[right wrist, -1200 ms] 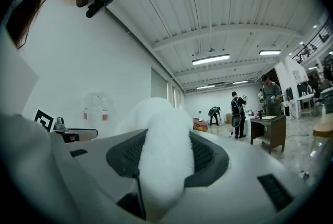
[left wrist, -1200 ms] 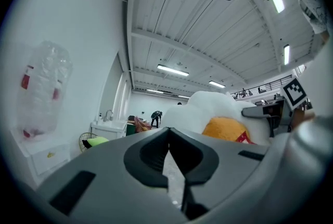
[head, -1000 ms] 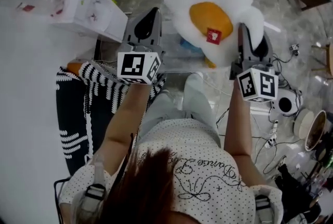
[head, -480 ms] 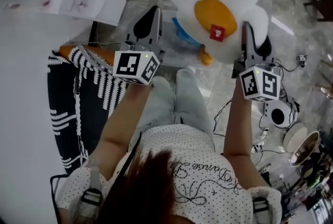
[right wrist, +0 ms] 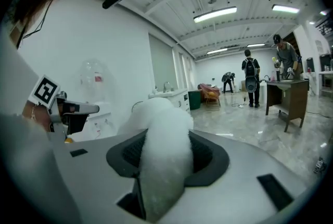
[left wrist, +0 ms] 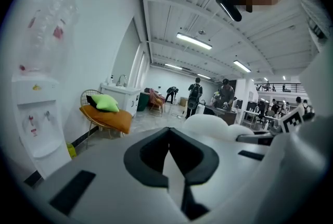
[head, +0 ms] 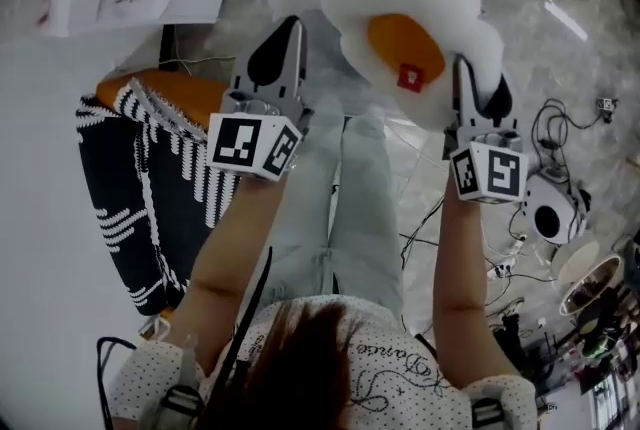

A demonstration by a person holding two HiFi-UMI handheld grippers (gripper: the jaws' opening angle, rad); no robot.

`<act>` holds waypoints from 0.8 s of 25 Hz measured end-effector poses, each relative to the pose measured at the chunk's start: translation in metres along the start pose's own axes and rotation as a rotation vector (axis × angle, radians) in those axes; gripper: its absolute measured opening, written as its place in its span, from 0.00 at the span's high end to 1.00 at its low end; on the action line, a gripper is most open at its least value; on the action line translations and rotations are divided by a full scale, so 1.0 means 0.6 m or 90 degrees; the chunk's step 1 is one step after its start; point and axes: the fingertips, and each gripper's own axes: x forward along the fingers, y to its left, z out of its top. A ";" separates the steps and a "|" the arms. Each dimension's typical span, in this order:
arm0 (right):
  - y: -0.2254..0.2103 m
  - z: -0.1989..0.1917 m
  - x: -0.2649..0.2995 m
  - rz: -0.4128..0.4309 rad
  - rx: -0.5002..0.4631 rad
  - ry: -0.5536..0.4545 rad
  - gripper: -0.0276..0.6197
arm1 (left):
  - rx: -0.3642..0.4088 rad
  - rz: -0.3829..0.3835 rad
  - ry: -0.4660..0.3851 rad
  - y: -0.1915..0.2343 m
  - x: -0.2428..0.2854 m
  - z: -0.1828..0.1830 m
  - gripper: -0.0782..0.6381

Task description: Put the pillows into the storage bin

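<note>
Plainly, the fried-egg pillow (head: 410, 23) hangs from the right tongs (head: 478, 86), which are clamped part-way on its white rim. Most of the pillow spreads ahead of those tongs and off to their left, and its far lobe reaches just beside the left tongs (head: 282, 38). The left tongs are closed tight on nothing.

It looks light, soft and bulky. The plush squashes under the pads, so a pinch at the rim is likely to hold, though the body will flop and swing. A second hold on the opposite lobe would probably steady it.

The right gripper view shows the pillow's rim (right wrist: 158, 134) bulging up between the pads, which the head view hides behind the marker cube. The left gripper view shows the shut jaws meeting and the pillow's lobes (left wrist: 213, 124) to their right. Well ahead and to their left is a wire chair (left wrist: 106, 116) with cushions.

Only the head view shows the orange yolk, the red tag and striped fabric (head: 150, 188) left of the left tongs. I cannot make out the storage bin for certain in any view.
</note>
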 end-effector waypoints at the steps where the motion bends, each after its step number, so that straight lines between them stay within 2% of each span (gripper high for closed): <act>1: 0.002 -0.033 0.017 0.011 -0.008 0.012 0.67 | -0.001 0.000 0.006 0.010 0.012 -0.021 0.89; 7: 0.017 -0.276 0.117 0.066 -0.077 0.122 0.66 | -0.013 0.008 0.023 0.069 0.076 -0.171 0.89; 11: 0.017 -0.432 0.162 0.081 -0.080 0.171 0.66 | -0.095 0.023 0.061 0.111 0.089 -0.282 0.89; 15: 0.009 -0.585 0.202 0.082 -0.090 0.229 0.65 | -0.089 0.023 0.093 0.140 0.091 -0.393 0.89; 20: 0.032 -0.762 0.228 0.141 -0.113 0.307 0.64 | -0.083 0.033 0.125 0.167 0.090 -0.500 0.89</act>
